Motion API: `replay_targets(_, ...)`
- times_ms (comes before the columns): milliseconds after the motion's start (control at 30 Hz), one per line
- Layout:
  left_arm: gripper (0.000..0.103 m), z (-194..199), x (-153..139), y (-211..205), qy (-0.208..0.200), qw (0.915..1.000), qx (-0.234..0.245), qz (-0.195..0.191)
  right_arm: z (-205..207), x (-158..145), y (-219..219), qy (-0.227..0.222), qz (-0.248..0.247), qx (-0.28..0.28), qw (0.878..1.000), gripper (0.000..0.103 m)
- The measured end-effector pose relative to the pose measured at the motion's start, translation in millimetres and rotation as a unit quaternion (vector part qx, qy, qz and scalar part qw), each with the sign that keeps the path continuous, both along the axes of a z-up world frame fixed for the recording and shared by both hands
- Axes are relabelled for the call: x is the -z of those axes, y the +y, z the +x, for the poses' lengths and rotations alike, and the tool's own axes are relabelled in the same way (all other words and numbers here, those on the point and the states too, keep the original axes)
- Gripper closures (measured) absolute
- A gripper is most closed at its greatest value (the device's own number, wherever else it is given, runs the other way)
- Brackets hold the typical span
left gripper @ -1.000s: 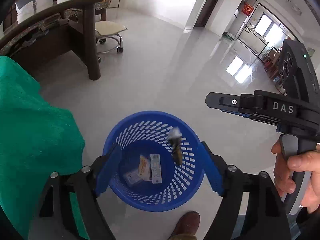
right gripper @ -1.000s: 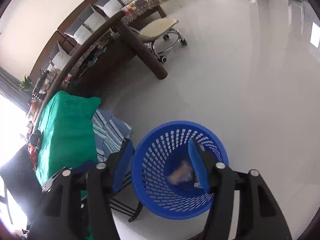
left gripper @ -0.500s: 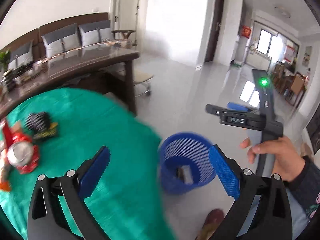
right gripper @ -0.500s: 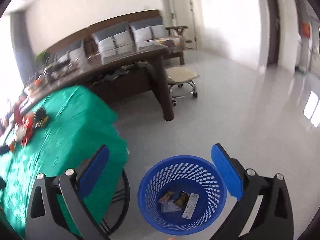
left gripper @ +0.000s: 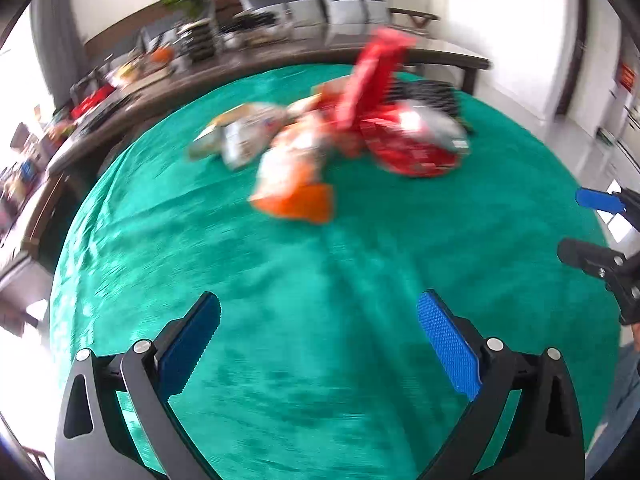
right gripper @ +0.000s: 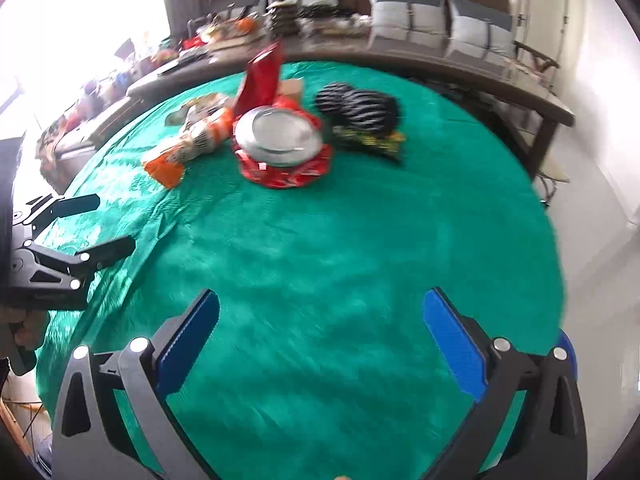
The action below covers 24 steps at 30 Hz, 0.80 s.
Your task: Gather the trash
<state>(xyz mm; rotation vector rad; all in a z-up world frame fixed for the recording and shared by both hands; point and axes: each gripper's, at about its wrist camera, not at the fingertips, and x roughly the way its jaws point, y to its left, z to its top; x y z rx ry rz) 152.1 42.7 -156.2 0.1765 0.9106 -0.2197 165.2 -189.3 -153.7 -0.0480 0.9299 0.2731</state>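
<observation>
A pile of trash lies on the far half of the green tablecloth [left gripper: 320,360]. In it are an orange snack bag [left gripper: 296,188], a crumpled red wrapper [left gripper: 408,144] and pale packets [left gripper: 240,136]. The right wrist view shows the red wrapper's silver inside [right gripper: 280,136], the orange bag [right gripper: 188,148] and a black-and-white striped bag [right gripper: 360,110]. My left gripper [left gripper: 318,308] is open and empty over bare cloth, short of the pile. My right gripper [right gripper: 322,302] is also open and empty. Each gripper shows at the edge of the other's view: the right gripper [left gripper: 580,226], the left gripper [right gripper: 114,222].
A long dark wooden table [right gripper: 440,68] with clutter runs behind the green table [right gripper: 360,240], with a sofa with grey cushions [right gripper: 432,12] beyond. The blue basket's rim [right gripper: 568,348] peeks out at the cloth's right edge. Pale floor [right gripper: 600,220] lies to the right.
Both views swung from the blue basket on the floor up to the green table and the trash pile. Both grippers' jaws widened; a scrap dropped into the basket.
</observation>
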Motion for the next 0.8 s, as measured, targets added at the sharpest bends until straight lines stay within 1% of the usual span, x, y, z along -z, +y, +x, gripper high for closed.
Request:
replay_targets(67, 0.005, 10, 6, 17, 0.011, 0.9998, -0.012, -0.015, 16, 11, 15, 0.012, -0.002, -0.015, 1.0, 0.005)
replay_targets(100, 0.005, 15, 8, 23, 0.019, 0.9995, -0.015, -0.021, 22, 15, 19, 0.013, -0.007, -0.02, 1.0, 0.005)
replay_targets(133, 0.005, 21, 9, 28, 0.033, 0.9987, -0.012, -0.036, 27, 18, 24, 0.014, -0.015, -0.024, 0.999, 0.005)
replay_targets(167, 0.005, 25, 10, 28, 0.033, 0.9985, -0.011, -0.042, 28, 21, 27, 0.016, -0.021, -0.024, 0.999, 0.005)
replay_targets(233, 0.005, 29, 11, 26, 0.034, 0.999, -0.007, -0.027, 27, 21, 28, 0.016, -0.021, -0.021, 0.999, 0.005)
replay_targets(300, 0.004, 31, 13, 26, 0.031, 0.9993, -0.007, -0.021, 28, 23, 28, 0.016, -0.021, -0.021, 0.999, 0.005)
replay_targets(467, 0.004, 34, 17, 27, 0.03, 0.9992, -0.016, -0.02, 27, 24, 27, 0.017, -0.019, -0.021, 0.999, 0.004)
replay_targets(800, 0.004, 35, 17, 27, 0.03, 0.9992, -0.015, -0.021, 28, 24, 27, 0.018, -0.019, -0.021, 0.999, 0.004)
